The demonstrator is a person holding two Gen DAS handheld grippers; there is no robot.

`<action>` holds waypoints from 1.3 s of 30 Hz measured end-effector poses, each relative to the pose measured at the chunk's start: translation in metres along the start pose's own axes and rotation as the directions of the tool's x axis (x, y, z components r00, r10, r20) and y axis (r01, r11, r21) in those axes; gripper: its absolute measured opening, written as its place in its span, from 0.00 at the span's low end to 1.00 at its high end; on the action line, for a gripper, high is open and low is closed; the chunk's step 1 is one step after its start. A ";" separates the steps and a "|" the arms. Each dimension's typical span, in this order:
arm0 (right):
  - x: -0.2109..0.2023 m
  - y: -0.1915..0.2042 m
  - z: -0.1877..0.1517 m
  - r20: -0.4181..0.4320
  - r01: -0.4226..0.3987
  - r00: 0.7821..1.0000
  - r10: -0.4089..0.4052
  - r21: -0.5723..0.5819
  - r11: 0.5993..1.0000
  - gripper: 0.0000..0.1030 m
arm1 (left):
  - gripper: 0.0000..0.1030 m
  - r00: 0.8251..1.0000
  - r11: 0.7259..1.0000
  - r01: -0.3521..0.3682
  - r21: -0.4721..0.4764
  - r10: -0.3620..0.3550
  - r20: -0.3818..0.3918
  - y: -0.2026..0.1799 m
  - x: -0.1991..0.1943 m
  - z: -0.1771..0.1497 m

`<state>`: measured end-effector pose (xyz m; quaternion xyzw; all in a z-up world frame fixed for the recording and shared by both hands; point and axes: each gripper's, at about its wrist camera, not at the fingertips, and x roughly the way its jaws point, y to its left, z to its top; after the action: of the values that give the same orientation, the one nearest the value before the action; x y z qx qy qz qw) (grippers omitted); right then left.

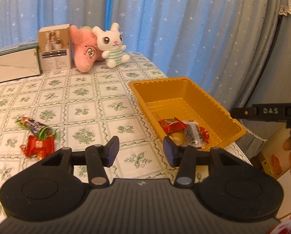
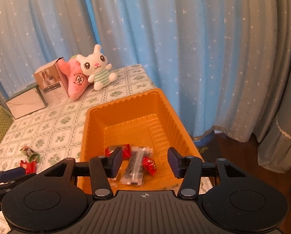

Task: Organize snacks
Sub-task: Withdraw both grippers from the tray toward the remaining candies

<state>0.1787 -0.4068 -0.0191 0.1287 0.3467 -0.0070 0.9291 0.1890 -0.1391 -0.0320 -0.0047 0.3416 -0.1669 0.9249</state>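
The orange tray [image 2: 126,117] sits at the right edge of the surface [image 1: 83,105] so that snacks can be gathered in one place. Its near end already holds a red packet [image 2: 124,151], a clear packet of dark sweets [image 2: 135,163] and a small red sweet [image 2: 150,164].

The right tongs [image 2: 145,162] hang over that near end with the jaws wide and nothing between them, a pose that fits a drop-off point above the tray.

Two snacks are not yet put away. In the left wrist view a green-ended wrapper [image 1: 36,126] and a red packet [image 1: 38,146] lie touching each other at about nine o'clock, well apart from the tray.

The left tongs [image 1: 141,152] are also wide and empty, aimed at bare cloth between those snacks and the tray, so either is within a short swing.

The soft toys [image 1: 110,44] and boxes [image 1: 53,48] at twelve o'clock stand out of the way.
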 end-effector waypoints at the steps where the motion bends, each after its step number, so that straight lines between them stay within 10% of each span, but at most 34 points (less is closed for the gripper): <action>1: -0.005 0.003 -0.002 -0.005 0.001 1.000 -0.001 0.000 1.000 0.50 | 0.44 1.000 1.000 -0.005 -0.008 0.005 0.002 0.002 -0.005 -0.001; 39: -0.078 0.173 -0.108 -0.088 -0.188 0.980 0.176 -0.159 0.969 0.50 | 0.44 0.973 0.962 -0.220 -0.164 0.229 0.037 0.114 -0.157 -0.071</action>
<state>0.0678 -0.2195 -0.0064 0.0820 0.3668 0.1122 0.9199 0.0672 0.0247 -0.0008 -0.0441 0.3264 -0.0333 0.9436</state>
